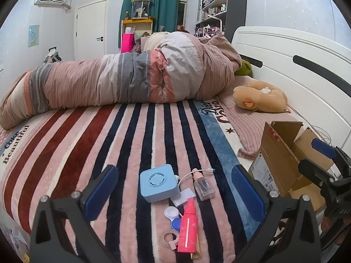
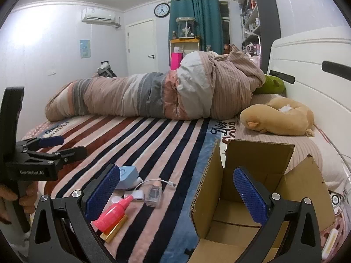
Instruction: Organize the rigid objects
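Small items lie in a cluster on the striped blanket: a light blue square box, a clear small bottle, a white cable adapter, a white and blue lens case, a pink spray bottle over a gold tube, and a tape ring. My left gripper is open and empty, with the cluster between its fingers. An open cardboard box stands to the right. My right gripper is open and empty above the box's left wall. The pink bottle and blue box also show in the right wrist view.
A rolled quilt lies across the bed behind the items. A tan plush toy rests by the white headboard. The right gripper shows in the left wrist view; the left gripper shows in the right wrist view.
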`<state>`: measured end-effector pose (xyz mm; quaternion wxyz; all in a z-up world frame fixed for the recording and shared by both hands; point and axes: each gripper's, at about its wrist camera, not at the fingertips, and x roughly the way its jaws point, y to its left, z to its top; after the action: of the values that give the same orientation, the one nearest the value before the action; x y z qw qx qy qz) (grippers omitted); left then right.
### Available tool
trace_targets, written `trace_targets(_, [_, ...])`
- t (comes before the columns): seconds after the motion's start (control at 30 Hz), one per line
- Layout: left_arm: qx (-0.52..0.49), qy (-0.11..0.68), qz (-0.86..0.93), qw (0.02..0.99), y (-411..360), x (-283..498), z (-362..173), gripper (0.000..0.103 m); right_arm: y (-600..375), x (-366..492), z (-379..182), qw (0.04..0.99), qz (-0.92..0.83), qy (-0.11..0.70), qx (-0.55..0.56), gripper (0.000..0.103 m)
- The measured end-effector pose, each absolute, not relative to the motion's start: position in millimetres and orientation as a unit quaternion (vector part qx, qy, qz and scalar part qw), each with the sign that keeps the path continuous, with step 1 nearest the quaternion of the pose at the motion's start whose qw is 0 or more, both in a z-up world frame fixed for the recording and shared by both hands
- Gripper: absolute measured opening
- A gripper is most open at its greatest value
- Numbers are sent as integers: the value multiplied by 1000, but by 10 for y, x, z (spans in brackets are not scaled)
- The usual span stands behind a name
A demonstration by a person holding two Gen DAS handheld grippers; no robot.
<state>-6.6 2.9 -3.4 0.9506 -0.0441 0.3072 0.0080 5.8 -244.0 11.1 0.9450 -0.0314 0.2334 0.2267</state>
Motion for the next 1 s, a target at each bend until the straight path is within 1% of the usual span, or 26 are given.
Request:
trace_targets(0.77, [-45, 313, 5, 949, -6, -76, -66, 103, -2435, -28, 100, 950, 225, 209, -60, 103])
trace_targets(1.0, [-41, 315, 4, 948, -45, -86, -46, 103, -2485, -31, 111, 949, 232, 208, -46, 103])
